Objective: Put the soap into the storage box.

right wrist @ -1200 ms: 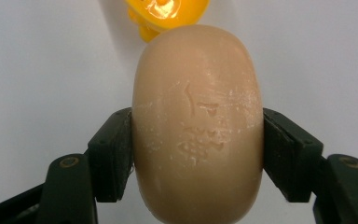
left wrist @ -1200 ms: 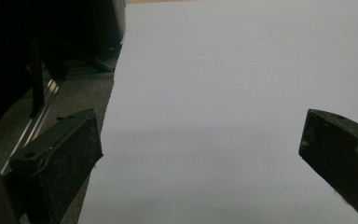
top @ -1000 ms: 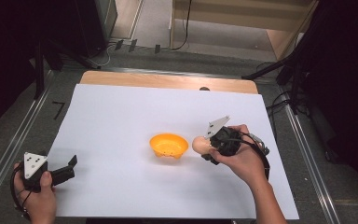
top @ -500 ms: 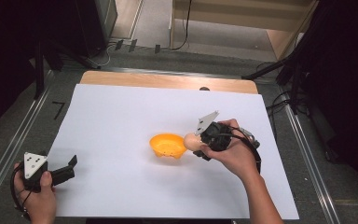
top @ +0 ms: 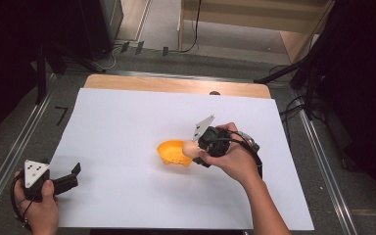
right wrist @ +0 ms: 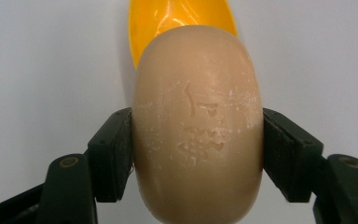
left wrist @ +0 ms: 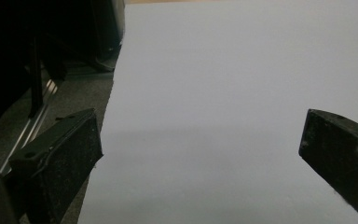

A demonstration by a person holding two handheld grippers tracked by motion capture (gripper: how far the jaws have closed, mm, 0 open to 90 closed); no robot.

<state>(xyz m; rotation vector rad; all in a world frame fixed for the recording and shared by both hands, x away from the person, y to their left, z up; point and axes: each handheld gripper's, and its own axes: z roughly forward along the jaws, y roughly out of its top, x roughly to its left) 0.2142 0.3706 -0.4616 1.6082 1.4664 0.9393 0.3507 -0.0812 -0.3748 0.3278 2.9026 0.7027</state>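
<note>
Items counted on the table. One shallow orange plastic bowl [top: 174, 152], standing on the sheet. One beige oval bar of soap [right wrist: 198, 126], its face stamped with characters; it appears in the high view as a pale lump [top: 190, 149] at the bowl's rim. One large white paper sheet [top: 142, 122] covering the tabletop. One light wooden tabletop [top: 176, 85], showing as a strip beyond the sheet. Two black two-jaw handheld grippers: a left gripper [top: 73, 172] and a right gripper [top: 194, 152]. Two grey three-cornered plates, one atop each gripper. Two hands, one per gripper.
</note>
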